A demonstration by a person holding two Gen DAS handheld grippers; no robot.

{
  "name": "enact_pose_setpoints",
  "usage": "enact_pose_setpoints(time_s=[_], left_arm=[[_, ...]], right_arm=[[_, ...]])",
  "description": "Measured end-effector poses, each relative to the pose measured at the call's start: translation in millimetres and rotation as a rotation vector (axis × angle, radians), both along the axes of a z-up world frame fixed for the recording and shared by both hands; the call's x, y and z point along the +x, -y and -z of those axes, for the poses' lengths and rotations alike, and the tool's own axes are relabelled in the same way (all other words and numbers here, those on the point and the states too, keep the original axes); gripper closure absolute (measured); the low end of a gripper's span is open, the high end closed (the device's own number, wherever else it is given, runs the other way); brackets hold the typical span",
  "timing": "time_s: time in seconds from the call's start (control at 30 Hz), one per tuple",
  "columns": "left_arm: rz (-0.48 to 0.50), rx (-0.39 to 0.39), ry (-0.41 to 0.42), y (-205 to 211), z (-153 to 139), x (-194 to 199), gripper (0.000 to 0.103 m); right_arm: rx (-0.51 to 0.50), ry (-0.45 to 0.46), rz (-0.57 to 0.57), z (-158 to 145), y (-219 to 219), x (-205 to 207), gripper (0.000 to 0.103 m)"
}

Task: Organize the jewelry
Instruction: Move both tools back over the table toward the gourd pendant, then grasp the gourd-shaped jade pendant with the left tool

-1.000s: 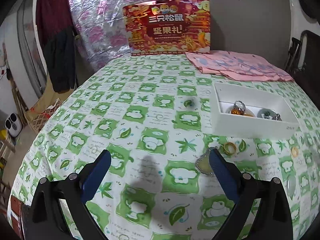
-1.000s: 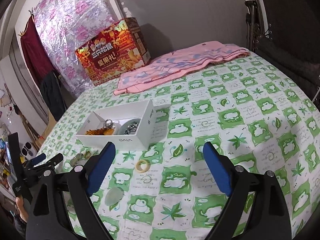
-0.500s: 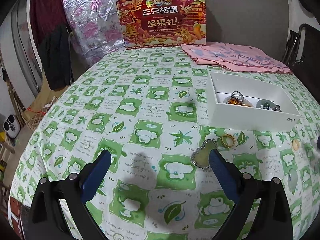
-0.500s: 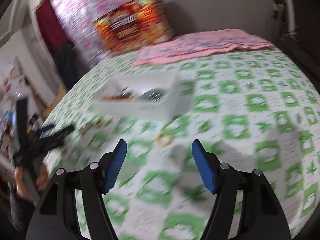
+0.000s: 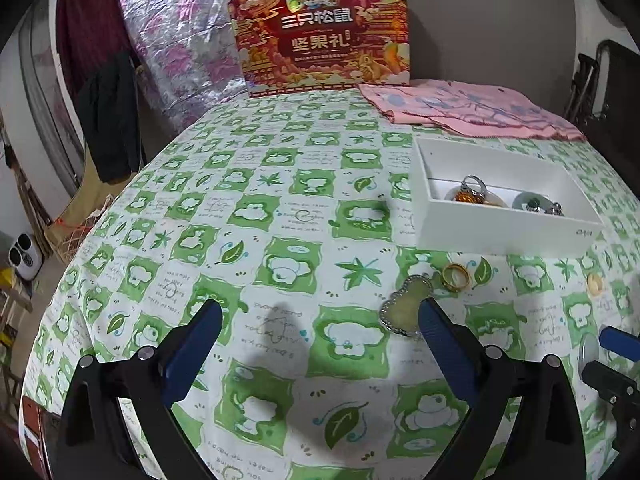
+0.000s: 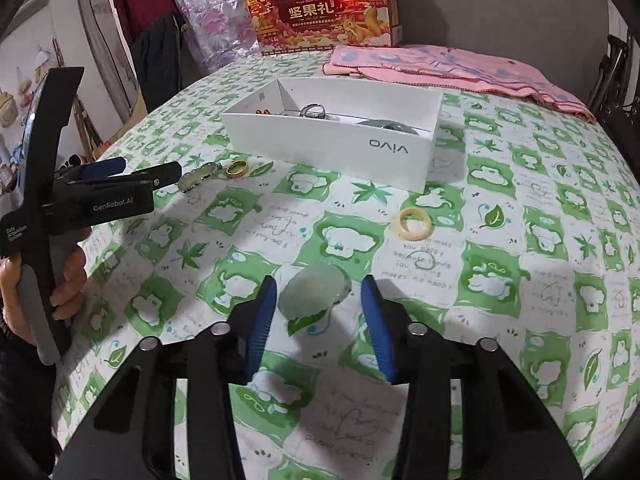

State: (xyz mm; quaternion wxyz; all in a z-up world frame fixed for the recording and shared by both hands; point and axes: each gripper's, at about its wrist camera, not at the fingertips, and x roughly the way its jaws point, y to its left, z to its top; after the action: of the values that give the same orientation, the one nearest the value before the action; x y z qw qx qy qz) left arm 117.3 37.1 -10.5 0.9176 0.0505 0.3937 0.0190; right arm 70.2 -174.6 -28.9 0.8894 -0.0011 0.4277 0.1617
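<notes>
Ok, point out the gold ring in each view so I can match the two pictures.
Left wrist: the gold ring lies right of centre, just in front of the white box, beside the gourd-shaped pendant.
Right wrist: the gold ring lies upper left, near the box's left front corner.
Shared landmark: the gourd-shaped pendant, next to the ring in both.

A flat stone (image 6: 315,289) lies on the surface (image 6: 520,240) between the fingers of the right hand-held gripper (image 6: 319,302), a ring (image 6: 412,223) lies ahead of it, and the box (image 6: 336,148) sits farther ahead with jewelry inside.
</notes>
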Motion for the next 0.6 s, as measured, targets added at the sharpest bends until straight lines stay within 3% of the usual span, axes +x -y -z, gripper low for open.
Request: enact_pose_setpoints(time_s=[0.07,0.27,0.6], left_arm=[[0.003,0.011,-0.002,1.5,1.0,-0.6,0.006],[0.015,0.004,-0.01,1.8,2.6,-0.6,0.006],[0.131,-0.046,-0.046,14.1,8.0,1.6,0.006]], right_arm=[[-0.02,0.002,0.014,0.0,4.7,2.7,0.077],[0.007,0.0,0.071,-1.8,27.0,7.0,0.075],[-0.035,0.006,0.003,0.3,10.2,15.8,0.072]])
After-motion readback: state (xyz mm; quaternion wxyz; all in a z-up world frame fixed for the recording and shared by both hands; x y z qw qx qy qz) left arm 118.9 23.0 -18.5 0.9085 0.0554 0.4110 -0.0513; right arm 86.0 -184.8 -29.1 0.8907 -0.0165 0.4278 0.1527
